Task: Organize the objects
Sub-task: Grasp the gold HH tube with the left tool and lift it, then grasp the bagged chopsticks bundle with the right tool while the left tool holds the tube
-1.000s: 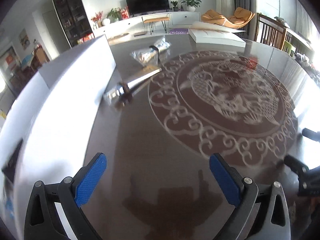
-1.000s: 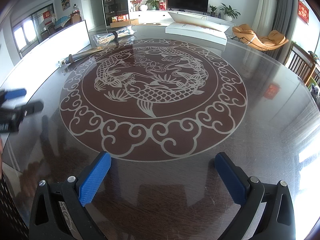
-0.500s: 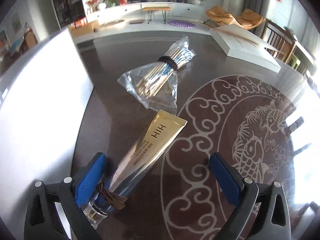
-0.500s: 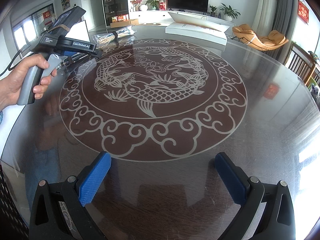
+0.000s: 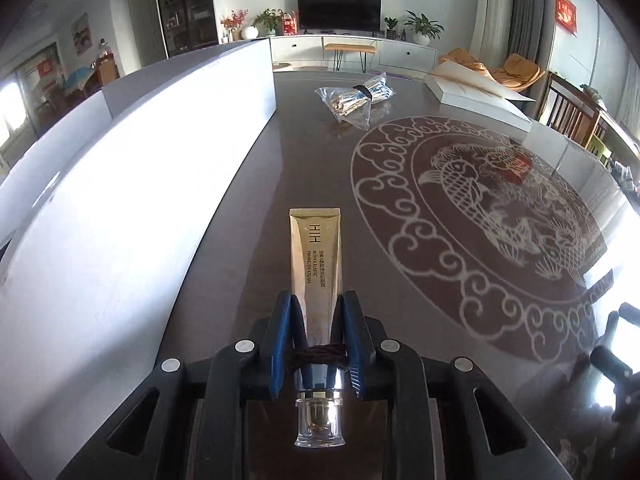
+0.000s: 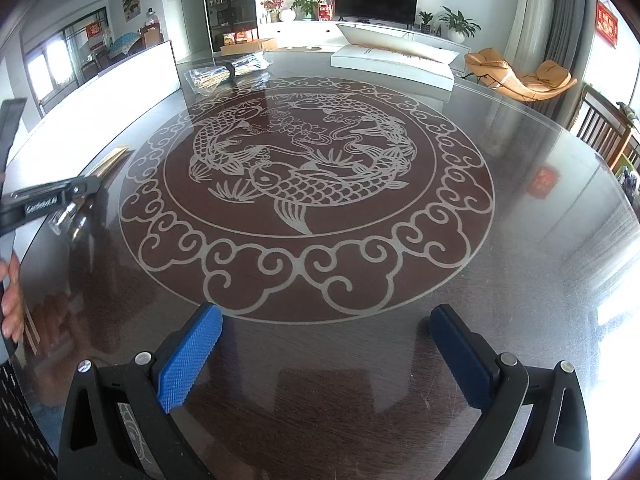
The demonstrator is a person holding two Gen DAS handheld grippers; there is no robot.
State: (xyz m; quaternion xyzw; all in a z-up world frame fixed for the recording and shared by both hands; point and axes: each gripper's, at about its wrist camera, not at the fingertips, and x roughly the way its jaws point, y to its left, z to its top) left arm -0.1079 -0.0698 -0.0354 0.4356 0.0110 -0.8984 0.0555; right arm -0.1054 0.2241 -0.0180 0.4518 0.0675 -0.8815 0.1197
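**A:** Where do you stand with the tidying?

**B:** Early, I'd judge. Your left tongs (image 5: 316, 320) are pinching the gold eye-cream tube (image 5: 315, 256) low on its body, blue pads against both sides, just ahead of a dark hair tie (image 5: 317, 354) wound round its neck. The clear cap (image 5: 320, 424) points back at you and the crimped end points away. I can't tell whether the tube is lifted or resting on the tabletop (image 5: 280, 184).

**A:** And the other hand?

**B:** Your right tongs (image 6: 324, 350) are spread wide, holding nothing, low over the near edge of the tabletop.

**A:** What's left?

**B:** The tube needs a place, and the bag of wooden sticks (image 5: 354, 98) bound with a dark band lies untouched at the far side, well apart from the tube. A long white box (image 5: 160, 168) runs along your left and a flat white box (image 5: 476, 98) sits far right; either could be the destination, I'd guess.

**A:** The surface?

**B:** Dark, glossy and reflective, with a round koi-and-cloud inlay (image 6: 304, 184), so things may slide. Beyond it there's a living room with a television (image 5: 338, 10), potted plants and orange loungers.
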